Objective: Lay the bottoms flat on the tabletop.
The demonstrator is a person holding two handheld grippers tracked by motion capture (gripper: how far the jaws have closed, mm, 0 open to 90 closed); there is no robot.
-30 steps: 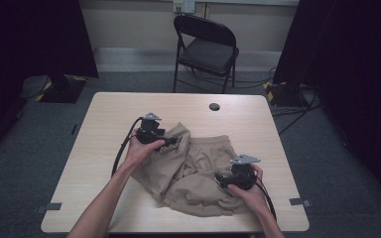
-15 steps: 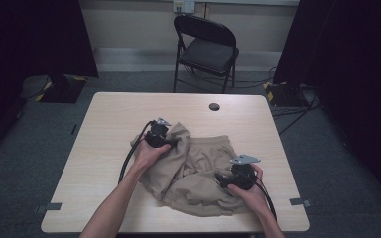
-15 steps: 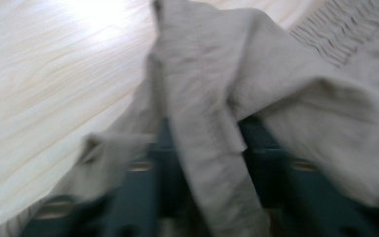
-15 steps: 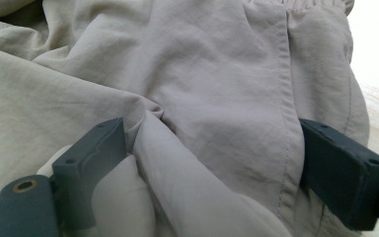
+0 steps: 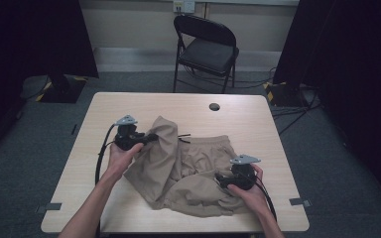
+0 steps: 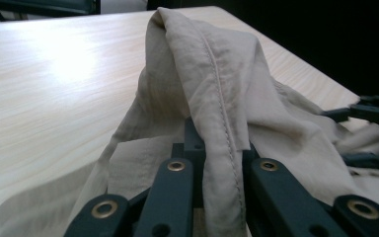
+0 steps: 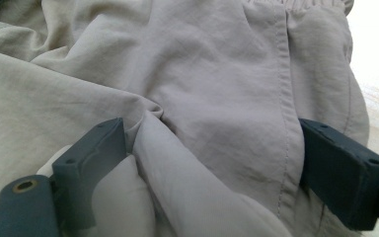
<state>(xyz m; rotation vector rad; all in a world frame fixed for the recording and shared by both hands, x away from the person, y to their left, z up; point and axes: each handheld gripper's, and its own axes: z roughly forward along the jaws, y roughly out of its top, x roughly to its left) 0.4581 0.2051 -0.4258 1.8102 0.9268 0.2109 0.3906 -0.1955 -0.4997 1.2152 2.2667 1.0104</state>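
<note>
Tan shorts (image 5: 193,168) lie rumpled on the wooden table (image 5: 129,106). My left gripper (image 5: 154,138) is at their left side and has just been closing its jaws. It is now shut on a seamed fold of the cloth (image 6: 217,74), which rises in a peak beyond the left gripper (image 6: 217,148). My right gripper (image 5: 221,179) rests on the shorts' near right part. In its own view the right gripper (image 7: 212,143) has jaws standing wide apart, with a loose bulge of fabric (image 7: 202,64) between them. The right gripper (image 6: 370,111) also shows far right in the left gripper view.
A black folding chair (image 5: 206,47) stands behind the table. A dark round grommet (image 5: 214,106) sits near the table's far edge. Black curtains hang on both sides. Bare tabletop lies left of the shorts and along the far edge.
The left gripper went right onto the shorts, closed on the cloth, then pulled back left with a fold lifted off the pile. The right gripper stayed put.
</note>
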